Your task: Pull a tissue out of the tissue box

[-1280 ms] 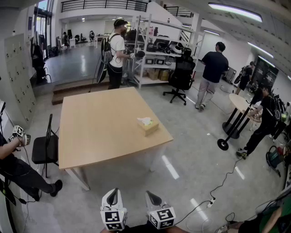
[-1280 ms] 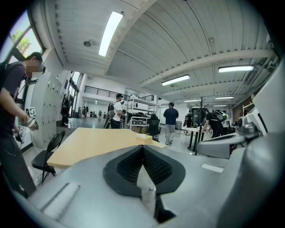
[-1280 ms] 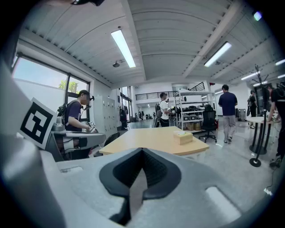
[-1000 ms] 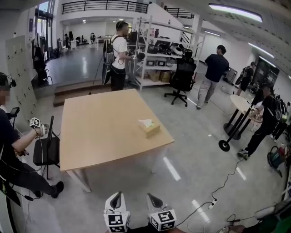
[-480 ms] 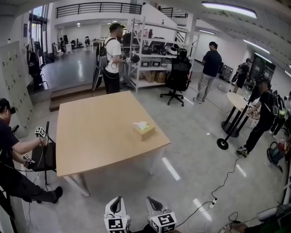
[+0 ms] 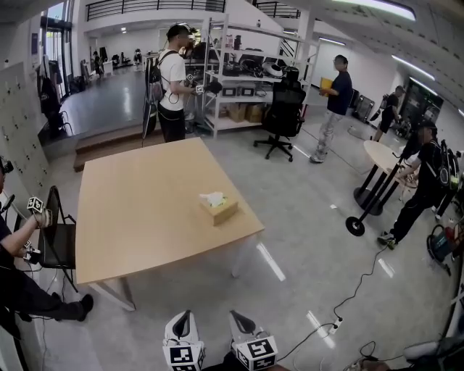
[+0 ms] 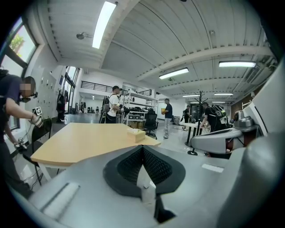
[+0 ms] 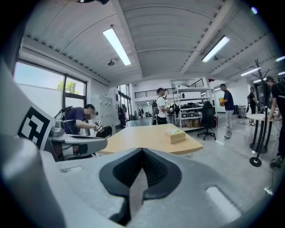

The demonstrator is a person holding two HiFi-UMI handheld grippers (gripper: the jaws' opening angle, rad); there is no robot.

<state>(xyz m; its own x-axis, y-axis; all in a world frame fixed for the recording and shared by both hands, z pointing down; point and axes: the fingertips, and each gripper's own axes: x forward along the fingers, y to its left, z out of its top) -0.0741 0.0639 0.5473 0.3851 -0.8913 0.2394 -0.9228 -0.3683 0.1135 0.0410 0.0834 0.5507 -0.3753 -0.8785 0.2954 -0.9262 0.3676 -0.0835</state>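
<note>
Tissue box (image 6: pixel 218 209) on table (image 6: pixel 138 224), well beyond left claw (image 6: pixel 182 317) and right claw (image 6: pixel 238 319), both pressed together

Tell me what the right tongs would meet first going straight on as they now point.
Probably the wooden table, left of the tissue box; the way there looks free, but depth is unclear.

Open workshop hall with pale walls and a glossy grey floor

A light wooden table (image 6: pixel 145 210) stands on the grey floor (image 6: pixel 304 232), with a black chair (image 6: pixel 58 250) at its left edge. Behind it are white metal shelving (image 6: pixel 243 80) loaded with gear and a black swivel office chair (image 6: pixel 281 116). A small round table (image 6: pixel 382 156) on a black foot stands to the right. Grey lockers (image 6: pixel 18 130) line the left wall, and a railed gallery (image 6: pixel 145 9) crosses the far end. Strip lights (image 6: pixel 377 7) glow overhead, and a black cable (image 6: pixel 359 286) trails over the floor.
</note>
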